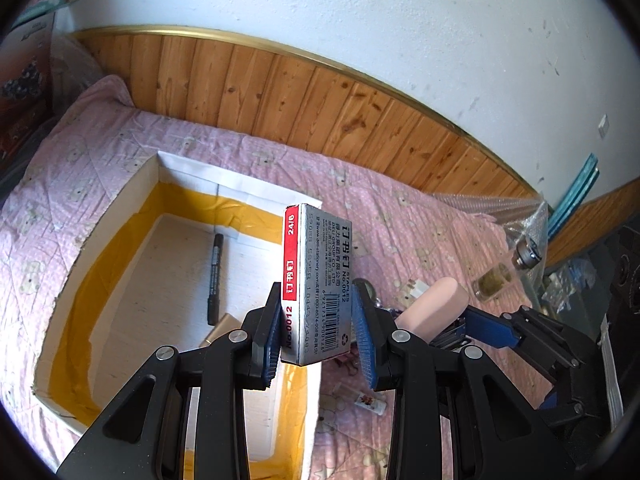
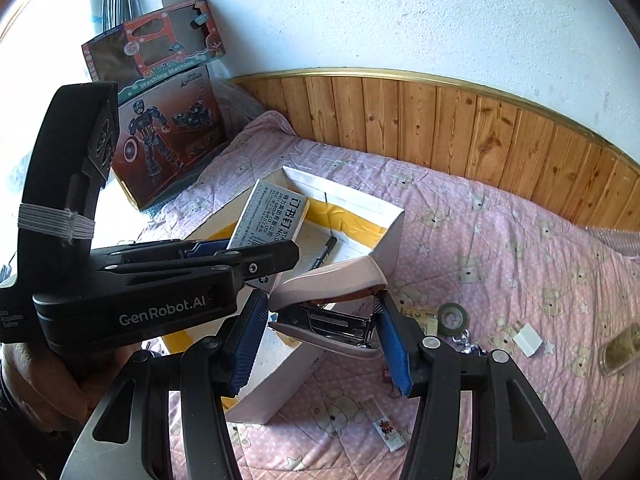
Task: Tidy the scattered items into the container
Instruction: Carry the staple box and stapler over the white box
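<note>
the left gripper [image 1: 316,320] is pinching a box of staples [image 1: 316,280] between its jaws, up in the air over the near corner of the white box [image 1: 120,208] on the bed [image 1: 420,208]. the right gripper [image 2: 320,336] is squeezing a pink stapler [image 2: 332,280] between its jaws, just beside the white box's near wall.

the two grippers are sitting very close together, so they could be bumping into each other. the staple box is being held only by its lower end and is leaning, so it could be slipping out and landing on the bed. the stapler is gaping open, so it could be twisting in the jaws.

counting: one white box, with one black pen [image 1: 215,276] lying inside and one gold thing [image 1: 222,326], partly hidden. still lying on the bed: one roll of tape [image 2: 452,316], one white plug [image 2: 527,336], one little jar [image 2: 620,352], one small card [image 2: 390,430].
</note>
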Demonstrator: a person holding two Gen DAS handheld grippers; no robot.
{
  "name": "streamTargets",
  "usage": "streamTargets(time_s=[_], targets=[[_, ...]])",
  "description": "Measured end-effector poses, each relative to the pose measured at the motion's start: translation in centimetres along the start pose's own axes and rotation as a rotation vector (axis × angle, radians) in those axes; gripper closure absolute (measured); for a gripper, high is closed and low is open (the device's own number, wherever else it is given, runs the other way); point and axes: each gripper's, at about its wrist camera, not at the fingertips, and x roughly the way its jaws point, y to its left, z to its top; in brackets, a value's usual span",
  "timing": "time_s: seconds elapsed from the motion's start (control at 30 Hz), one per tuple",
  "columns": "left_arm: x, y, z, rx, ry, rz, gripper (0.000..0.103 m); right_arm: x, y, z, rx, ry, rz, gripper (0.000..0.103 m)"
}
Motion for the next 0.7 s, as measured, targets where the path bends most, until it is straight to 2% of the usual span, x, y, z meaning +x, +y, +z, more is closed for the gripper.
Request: streamTargets(time_s=[0.4,0.7], targets=[[-0.7,3.4,0.7,-0.052,-0.018,0.04,0.07,2.0,1.8,1.6,-0.04,0.023,-0.001,0.047],[0.6,6.3,0.9,-0.113,0.014,0.089,0.07,4.7,2.8,2.8,-0.062,0.063,0.002,0.047]])
